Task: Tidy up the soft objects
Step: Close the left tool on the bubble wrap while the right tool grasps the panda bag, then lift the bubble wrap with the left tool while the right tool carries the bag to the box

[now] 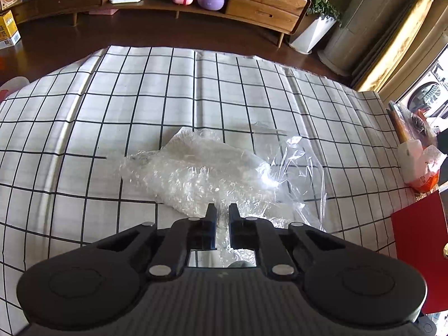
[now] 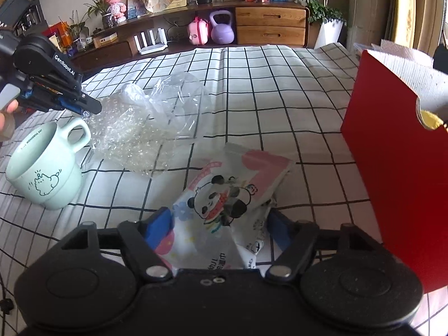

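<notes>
A checked cloth (image 1: 117, 106) covers the table, a sideboard beyond. The left gripper (image 1: 221, 212) is pinched narrow on the near edge of the bubble wrap (image 1: 196, 173) at mid-table: light, crinkly, likely slippery, best held by a bunched edge. The right gripper (image 2: 217, 219) half-closed, straddles the panda packet (image 2: 224, 196), soft and limp. A mug (image 2: 44, 173) stands just left; a red box (image 2: 392, 168) blocks the right.
</notes>
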